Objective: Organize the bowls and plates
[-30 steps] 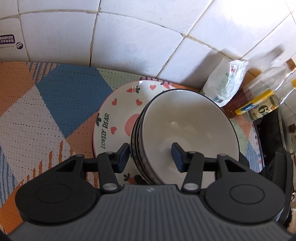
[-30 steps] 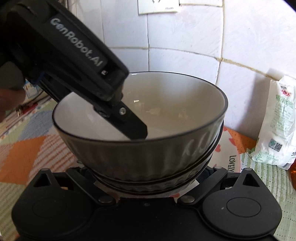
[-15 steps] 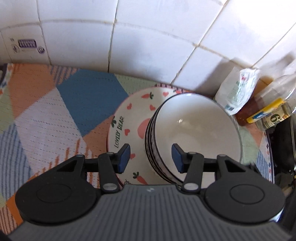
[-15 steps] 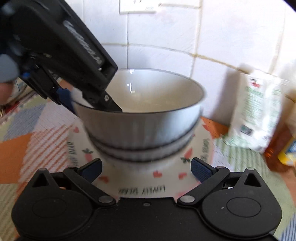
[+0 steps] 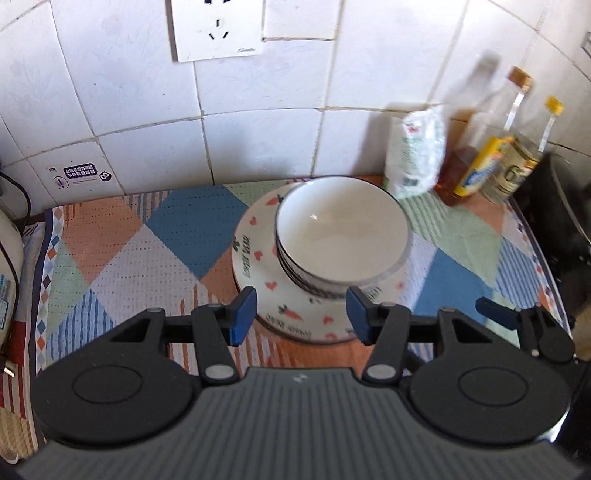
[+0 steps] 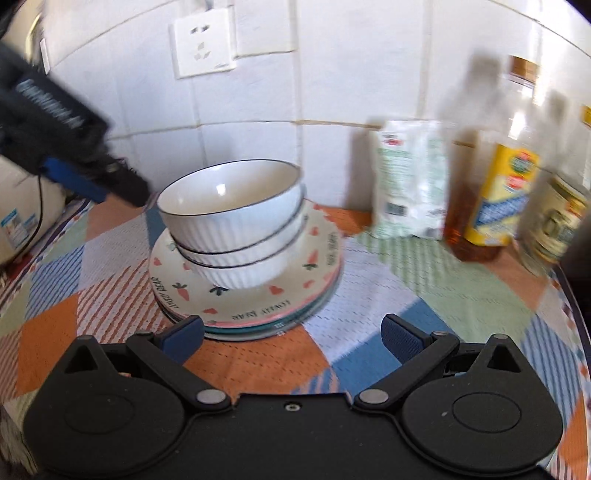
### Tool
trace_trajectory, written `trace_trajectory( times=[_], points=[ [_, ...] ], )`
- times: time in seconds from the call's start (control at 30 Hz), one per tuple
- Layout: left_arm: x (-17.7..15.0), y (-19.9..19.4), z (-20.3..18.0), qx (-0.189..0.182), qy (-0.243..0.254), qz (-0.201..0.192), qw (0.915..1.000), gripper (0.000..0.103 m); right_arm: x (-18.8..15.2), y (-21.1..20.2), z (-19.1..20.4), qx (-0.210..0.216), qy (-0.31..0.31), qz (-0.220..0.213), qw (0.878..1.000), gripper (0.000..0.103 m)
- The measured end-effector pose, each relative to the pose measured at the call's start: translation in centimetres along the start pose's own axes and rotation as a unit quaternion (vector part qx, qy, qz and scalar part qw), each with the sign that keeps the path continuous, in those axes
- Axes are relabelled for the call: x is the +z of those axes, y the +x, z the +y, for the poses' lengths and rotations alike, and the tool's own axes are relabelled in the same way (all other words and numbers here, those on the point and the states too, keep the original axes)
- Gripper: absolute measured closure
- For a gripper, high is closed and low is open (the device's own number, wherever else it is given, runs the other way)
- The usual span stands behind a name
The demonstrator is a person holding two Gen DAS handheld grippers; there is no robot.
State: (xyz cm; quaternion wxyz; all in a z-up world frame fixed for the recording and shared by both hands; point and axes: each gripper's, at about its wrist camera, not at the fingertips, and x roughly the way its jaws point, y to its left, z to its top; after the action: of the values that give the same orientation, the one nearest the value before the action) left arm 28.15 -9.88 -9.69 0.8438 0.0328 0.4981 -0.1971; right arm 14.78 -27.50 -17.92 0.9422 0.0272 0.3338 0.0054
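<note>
Three white ribbed bowls (image 6: 236, 218) with dark rims are nested on a stack of plates (image 6: 258, 306); the top plate has hearts, carrots and "LOVELY BEAR" lettering. The bowl stack (image 5: 341, 236) and plates (image 5: 255, 254) also show in the left wrist view. My left gripper (image 5: 301, 314) is open and empty, just in front of the plates. It shows blurred at the left of the right wrist view (image 6: 88, 177). My right gripper (image 6: 291, 338) is open and empty, near the plates' front edge. One of its fingers (image 5: 496, 314) shows in the left wrist view.
A white-green bag (image 6: 410, 184) and several bottles (image 6: 495, 177) stand against the tiled wall at the right. A patchwork mat (image 5: 122, 251) covers the counter. A wall socket (image 5: 216, 29) is above. A white appliance (image 6: 18, 218) and cable are at the left. A dark object (image 5: 565, 221) is at the right edge.
Both grippers have drawn back from the bowls and plates. The left gripper's finger has left the top bowl. The right gripper, close around the bowl stack before, now stands clear and open.
</note>
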Motion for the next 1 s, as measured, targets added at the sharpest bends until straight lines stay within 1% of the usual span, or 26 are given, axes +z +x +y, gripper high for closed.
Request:
trace_trajectory(
  times=[0.17,0.27,0.3,0.43,0.47,0.57,0.63,0.73,0.87,1.0],
  points=[
    [-2.0,-2.9,-0.8,0.004,0.015,-0.008,0.9998,0.04,-0.7,-2.3,-0.4,-0.027,0.023,0.002,0.999,0.0],
    [-3.1,-4.5,-1.0,0.004,0.017,-0.007,0.9998,0.037,-0.6,-3.9,-0.3,-0.046,0.029,0.004,0.999,0.0],
    [-3.5,-5.1,-1.1,0.008,0.018,-0.009,0.9998,0.034,-0.5,-4.6,-0.2,-0.05,0.032,0.003,0.998,0.0],
    [-5.1,-7.5,-1.0,0.029,0.026,-0.025,0.9989,0.032,-0.2,-7.0,0.3,-0.06,0.042,0.004,0.997,0.0],
    [-5.4,-8.1,-0.9,0.033,0.026,-0.028,0.9987,0.03,0.0,-7.6,0.5,-0.066,0.044,0.009,0.997,0.0],
    [-6.5,-9.9,-0.5,0.037,0.021,-0.039,0.9984,0.024,0.7,-9.3,1.3,-0.083,0.051,0.041,0.994,0.0],
    [-7.3,-11.3,-0.3,0.041,0.019,-0.046,0.9979,0.02,1.0,-10.9,1.7,-0.076,0.066,0.038,0.994,0.0],
    [-8.5,-13.5,-0.3,0.051,0.031,-0.041,0.9974,0.02,1.4,-13.2,2.3,-0.074,0.082,0.031,0.993,0.0],
    [-9.9,-16.6,-0.2,0.05,0.03,-0.063,0.9963,0.017,1.5,-15.6,4.0,-0.099,0.064,0.027,0.993,0.0],
    [-11.4,-18.5,-0.4,0.046,0.033,-0.073,0.9957,0.017,1.2,-17.8,5.7,-0.11,0.054,0.025,0.992,0.0]
  ],
)
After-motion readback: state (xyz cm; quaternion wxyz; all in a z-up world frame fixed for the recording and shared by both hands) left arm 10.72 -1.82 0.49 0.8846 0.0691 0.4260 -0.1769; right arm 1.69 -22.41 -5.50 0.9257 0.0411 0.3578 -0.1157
